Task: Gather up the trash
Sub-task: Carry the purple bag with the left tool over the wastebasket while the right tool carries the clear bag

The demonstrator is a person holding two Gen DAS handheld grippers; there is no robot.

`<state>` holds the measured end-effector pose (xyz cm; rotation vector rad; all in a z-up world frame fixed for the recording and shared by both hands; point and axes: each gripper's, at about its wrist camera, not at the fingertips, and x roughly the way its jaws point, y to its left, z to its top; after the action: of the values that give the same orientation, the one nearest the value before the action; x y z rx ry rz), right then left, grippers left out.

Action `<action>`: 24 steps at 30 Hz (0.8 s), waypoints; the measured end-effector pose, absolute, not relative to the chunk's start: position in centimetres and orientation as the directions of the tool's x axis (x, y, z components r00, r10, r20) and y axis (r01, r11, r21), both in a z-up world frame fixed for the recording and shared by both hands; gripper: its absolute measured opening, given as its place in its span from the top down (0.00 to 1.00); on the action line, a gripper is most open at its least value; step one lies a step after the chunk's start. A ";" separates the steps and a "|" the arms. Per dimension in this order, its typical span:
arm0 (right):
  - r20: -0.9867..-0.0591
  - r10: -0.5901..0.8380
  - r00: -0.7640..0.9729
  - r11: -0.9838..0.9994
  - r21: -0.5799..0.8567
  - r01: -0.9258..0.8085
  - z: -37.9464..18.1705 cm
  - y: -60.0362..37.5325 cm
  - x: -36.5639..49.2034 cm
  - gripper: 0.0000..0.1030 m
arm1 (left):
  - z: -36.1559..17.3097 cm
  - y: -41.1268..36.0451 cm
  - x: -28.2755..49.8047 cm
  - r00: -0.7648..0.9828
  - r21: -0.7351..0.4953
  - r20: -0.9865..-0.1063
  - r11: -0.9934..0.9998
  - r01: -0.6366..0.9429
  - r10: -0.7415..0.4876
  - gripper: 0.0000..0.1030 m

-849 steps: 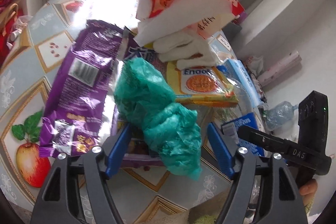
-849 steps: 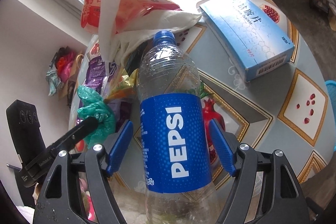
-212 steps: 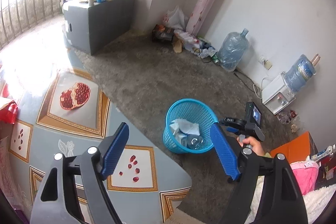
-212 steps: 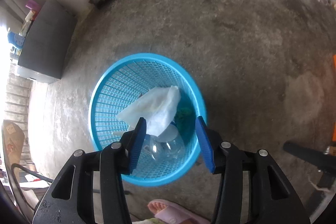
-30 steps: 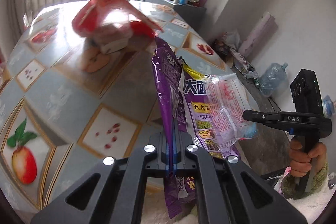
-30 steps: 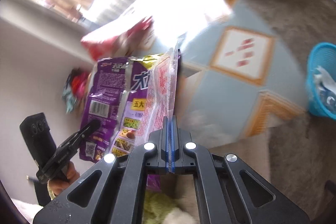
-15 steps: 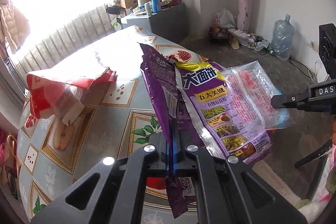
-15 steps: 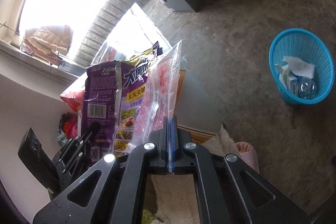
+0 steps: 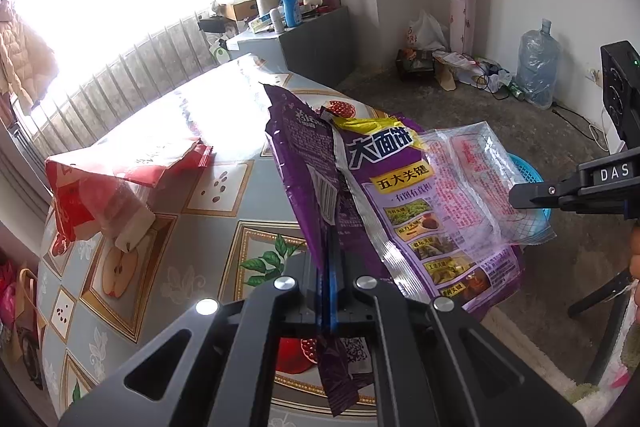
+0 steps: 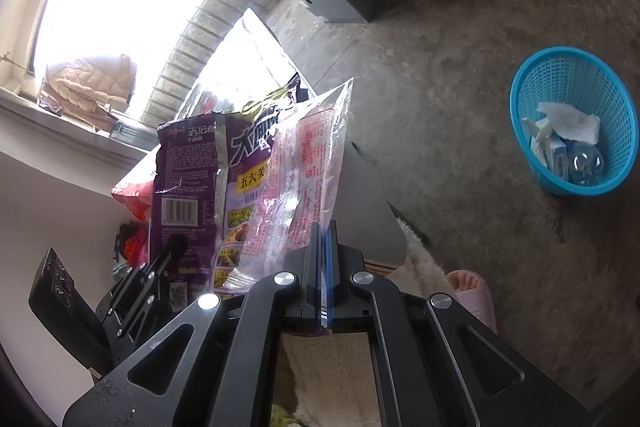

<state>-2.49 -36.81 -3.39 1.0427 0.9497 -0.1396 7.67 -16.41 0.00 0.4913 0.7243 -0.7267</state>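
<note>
Presently, left tool (image 9: 329,259) pinches the purple snack wrapper (image 9: 304,187); right tool (image 10: 323,259) pinches the clear printed bag (image 10: 304,167). Both hang well apart from the blue waste basket (image 10: 616,115); early release would likely litter the floor.

The left gripper (image 9: 327,267) is matte black, with two broad triangular arms spreading to the bottom of the frame, each cut with a triangular slot. Round silver screws dot the arms. Its finger pads (image 9: 325,279) are blue strips. The right gripper (image 10: 322,267) is built the same way: black frame, silver screws, blue pads. At the right edge of the left view, its black side carries white letters "DAS". A pink slipper (image 10: 472,291) shows at lower right.
</note>
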 end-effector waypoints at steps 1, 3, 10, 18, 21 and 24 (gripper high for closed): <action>-0.723 0.322 0.612 0.533 0.672 0.514 -3.4 -36.9 -2.5 1.00 | -0.1 -16.4 7.7 0.529 0.158 -0.738 0.655 0.739 -0.419 0.98; -0.721 0.325 0.613 0.532 0.675 0.512 -3.5 -36.9 -2.5 1.00 | -0.2 -16.4 7.7 0.532 0.163 -0.738 0.656 0.737 -0.415 0.98; -0.706 0.330 0.626 0.526 0.688 0.499 -3.4 -37.6 -2.5 1.00 | 0.1 -16.5 7.4 0.551 0.183 -0.727 0.659 0.729 -0.409 0.98; -0.699 0.209 0.684 0.547 0.663 0.511 -0.6 -40.4 -4.8 1.00 | 4.1 -17.1 7.2 0.493 0.035 -0.668 0.638 0.769 -0.558 0.99; -0.699 0.115 0.706 0.531 0.644 0.551 0.6 -42.6 -6.9 1.00 | 5.6 -18.7 7.0 0.441 -0.010 -0.651 0.588 0.809 -0.618 0.99; -0.701 0.027 0.713 0.491 0.631 0.601 1.2 -44.9 -9.4 1.00 | 6.7 -21.1 6.7 0.376 -0.053 -0.643 0.528 0.848 -0.668 0.99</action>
<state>-9.42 -44.93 1.19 1.0124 0.7156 -0.3873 6.72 -21.12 6.71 0.3080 0.6637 -0.9889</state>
